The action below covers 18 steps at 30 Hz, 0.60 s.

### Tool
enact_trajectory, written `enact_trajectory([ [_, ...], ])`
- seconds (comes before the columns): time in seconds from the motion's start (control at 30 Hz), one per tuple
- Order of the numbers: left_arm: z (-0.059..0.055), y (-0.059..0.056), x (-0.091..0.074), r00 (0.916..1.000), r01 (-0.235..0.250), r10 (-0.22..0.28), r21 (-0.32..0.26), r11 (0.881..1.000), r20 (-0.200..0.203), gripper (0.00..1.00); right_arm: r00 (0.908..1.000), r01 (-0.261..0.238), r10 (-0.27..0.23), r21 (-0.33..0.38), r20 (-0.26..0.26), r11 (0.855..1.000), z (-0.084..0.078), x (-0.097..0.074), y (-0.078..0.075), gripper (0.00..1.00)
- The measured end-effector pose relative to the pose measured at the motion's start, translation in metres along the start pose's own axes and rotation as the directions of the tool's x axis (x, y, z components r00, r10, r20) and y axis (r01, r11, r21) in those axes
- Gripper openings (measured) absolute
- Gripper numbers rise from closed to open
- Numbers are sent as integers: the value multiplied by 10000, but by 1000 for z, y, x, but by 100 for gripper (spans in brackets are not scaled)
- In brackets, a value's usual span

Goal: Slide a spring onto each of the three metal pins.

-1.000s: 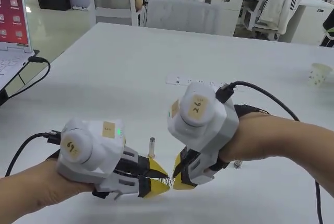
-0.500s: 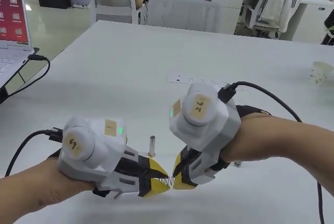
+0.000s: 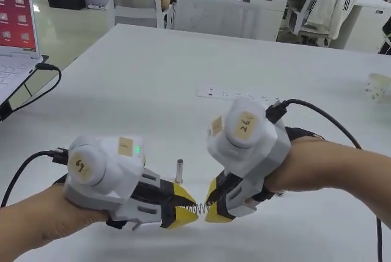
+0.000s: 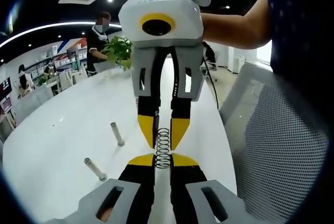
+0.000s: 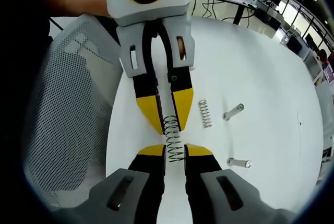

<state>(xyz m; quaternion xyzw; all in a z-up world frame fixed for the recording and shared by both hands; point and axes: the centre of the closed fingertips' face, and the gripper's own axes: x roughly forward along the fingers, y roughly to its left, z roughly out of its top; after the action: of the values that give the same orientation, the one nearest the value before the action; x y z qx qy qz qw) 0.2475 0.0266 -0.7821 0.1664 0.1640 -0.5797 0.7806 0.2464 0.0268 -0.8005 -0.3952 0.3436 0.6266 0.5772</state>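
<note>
A small steel spring [image 3: 197,208] spans the gap between both grippers just above the white table [image 3: 140,85]. My left gripper [image 3: 185,207] is shut on one end of it and my right gripper [image 3: 209,207] is shut on the other. In the left gripper view the spring [image 4: 163,148] runs from my left gripper [image 4: 163,160] up to the right gripper [image 4: 163,130]. In the right gripper view the spring [image 5: 173,138] runs from my right gripper [image 5: 175,150] to the left gripper [image 5: 167,115]. One metal pin [image 3: 179,169] stands just behind the tips. Two pins [image 4: 117,133] [image 4: 95,168] stand free. A second spring [image 5: 205,113] lies loose beside two pins [image 5: 233,112] [image 5: 239,163].
A white power strip [image 3: 235,95] lies mid-table, a paper cup [image 3: 377,86] at the far right. A laptop [image 3: 13,36] and its black cable [image 3: 43,88] sit at the left edge. A mesh chair [image 5: 73,93] stands at the table's near side.
The spring stays pinched between the two grippers' tips. The right gripper has shifted slightly to the right; the camera has moved a little.
</note>
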Motion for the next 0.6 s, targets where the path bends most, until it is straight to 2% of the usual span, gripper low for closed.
enact_trajectory([
  [0.27,7,-1,-2,9997,-22,23,-25,10000,247,2,9999,-13,10,293,113,9996,-7,0,0,12],
  [0.6,9,-1,-2,9995,-57,57,-14,10000,306,2,9997,129,-133,209,191,9997,-5,-3,0,9],
])
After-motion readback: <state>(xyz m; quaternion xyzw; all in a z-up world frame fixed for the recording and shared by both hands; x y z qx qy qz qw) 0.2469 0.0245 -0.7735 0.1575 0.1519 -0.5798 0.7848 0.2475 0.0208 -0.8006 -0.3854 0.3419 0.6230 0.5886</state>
